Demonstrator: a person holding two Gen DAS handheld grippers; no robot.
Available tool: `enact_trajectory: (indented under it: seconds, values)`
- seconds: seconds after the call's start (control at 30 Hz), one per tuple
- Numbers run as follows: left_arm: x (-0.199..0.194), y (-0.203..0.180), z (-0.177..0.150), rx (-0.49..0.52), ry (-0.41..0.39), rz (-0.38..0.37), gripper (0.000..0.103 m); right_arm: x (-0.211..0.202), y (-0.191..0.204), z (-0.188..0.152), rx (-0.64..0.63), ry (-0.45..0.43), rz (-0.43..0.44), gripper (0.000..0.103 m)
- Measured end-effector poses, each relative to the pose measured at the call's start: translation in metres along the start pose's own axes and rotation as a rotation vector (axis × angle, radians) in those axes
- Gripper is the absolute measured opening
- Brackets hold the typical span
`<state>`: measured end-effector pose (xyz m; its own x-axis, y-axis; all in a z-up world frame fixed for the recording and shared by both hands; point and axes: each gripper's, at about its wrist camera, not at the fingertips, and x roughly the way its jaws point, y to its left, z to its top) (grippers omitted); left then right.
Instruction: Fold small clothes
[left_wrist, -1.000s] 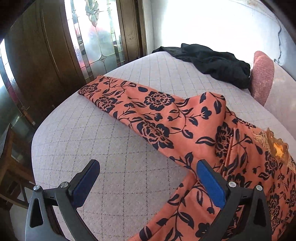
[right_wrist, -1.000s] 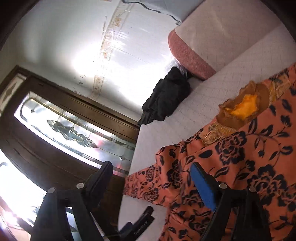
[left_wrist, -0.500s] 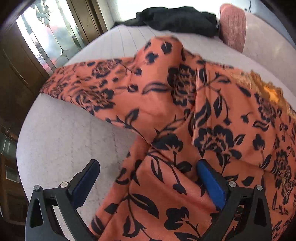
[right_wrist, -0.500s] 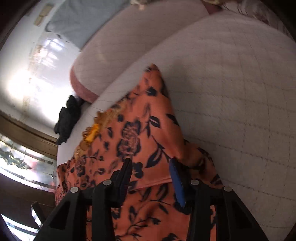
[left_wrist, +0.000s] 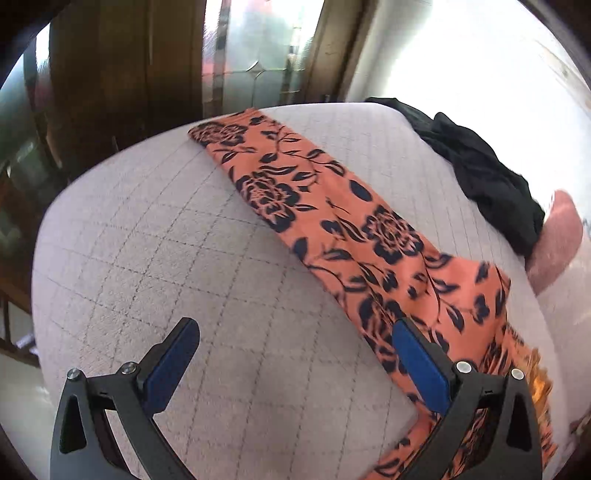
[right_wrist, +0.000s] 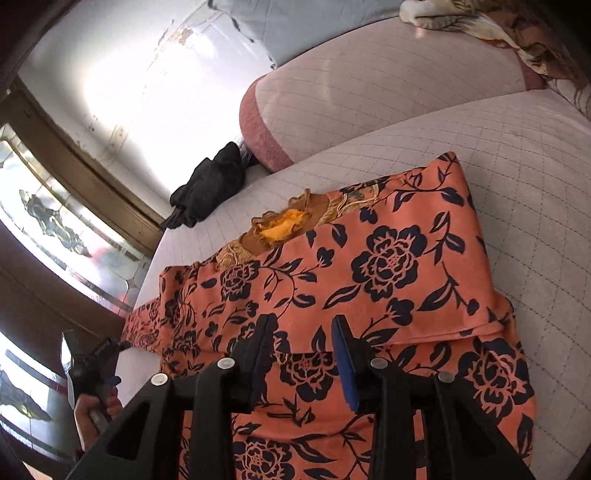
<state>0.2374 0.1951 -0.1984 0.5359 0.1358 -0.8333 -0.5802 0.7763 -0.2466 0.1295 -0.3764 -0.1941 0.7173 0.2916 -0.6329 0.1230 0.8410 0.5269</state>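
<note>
I see a black garment bunched at the quilted mattress's far edge, beside a pink-edged cushion; leaded-glass door behind.

The orange floral garment runs off the lower right edge past the bed. Its far sleeve end is blurred. The black cloth hides its own shape.

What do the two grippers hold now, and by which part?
Nothing. The left gripper is open; the right gripper is opening, no fabric between its jaws, above the orange garment.
</note>
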Motion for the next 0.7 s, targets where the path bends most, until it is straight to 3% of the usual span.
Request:
enact_trajectory:
  seconds: [0.13, 0.23, 0.43, 0.5, 0.53, 0.57, 0.7]
  values:
    - [0.029, 0.039, 0.03, -0.217, 0.048, -0.152, 0.103, 0.001, 0.008, -0.005, -0.049, 0.004, -0.01, 0.035]
    - [0.041, 0.046, 0.052, -0.256, 0.02, -0.218, 0.102, 0.0, 0.007, -0.005, -0.045, -0.005, -0.008, 0.035]
    - [0.077, 0.068, 0.096, -0.307, 0.022, -0.335, 0.06, 0.009, -0.008, 0.003, -0.017, 0.004, -0.055, 0.035]
    - [0.087, 0.074, 0.109, -0.32, 0.033, -0.328, 0.036, 0.014, -0.012, 0.006, -0.004, 0.006, -0.056, 0.035]
    - [0.093, 0.077, 0.114, -0.332, 0.042, -0.324, 0.014, 0.016, -0.012, 0.007, -0.008, 0.006, -0.062, 0.035]
    - [0.098, 0.079, 0.118, -0.334, 0.057, -0.318, 0.006, 0.018, -0.011, 0.007, -0.015, 0.006, -0.067, 0.035]
    - [0.098, 0.064, 0.13, -0.268, 0.061, -0.306, 0.005, 0.02, -0.008, 0.009, -0.032, -0.005, -0.076, 0.035]
